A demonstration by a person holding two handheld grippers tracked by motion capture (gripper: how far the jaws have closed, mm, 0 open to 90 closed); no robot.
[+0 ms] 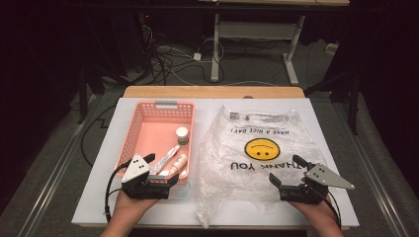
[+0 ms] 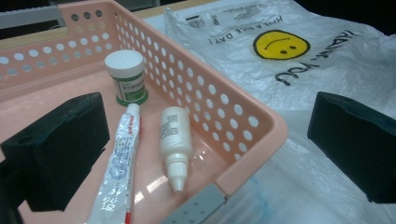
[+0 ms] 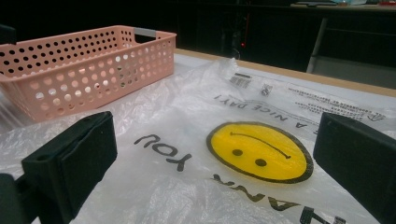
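Note:
A pink perforated basket (image 1: 140, 117) (image 2: 243, 121) (image 3: 70, 70) stands on the left half of the table. Inside it lie a white jar with a green label (image 1: 182, 135) (image 2: 125, 77), a toothpaste-like tube (image 1: 165, 159) (image 2: 120, 163) and a small white bottle (image 1: 179, 165) (image 2: 175, 140). A clear plastic bag with a yellow smiley face (image 1: 261, 149) (image 2: 281, 45) (image 3: 259, 151) lies flat to its right. My left gripper (image 1: 159, 170) (image 2: 205, 154) hovers open at the basket's near end. My right gripper (image 1: 285, 170) (image 3: 215, 158) is open over the bag's near right part.
The white table top (image 1: 94, 197) ends in a wooden strip (image 1: 212, 92) at the far side. Beyond it, cables (image 1: 168, 59) lie on the floor beside a desk frame (image 1: 257, 34). Bare table surface lies left of the basket and along the front edge.

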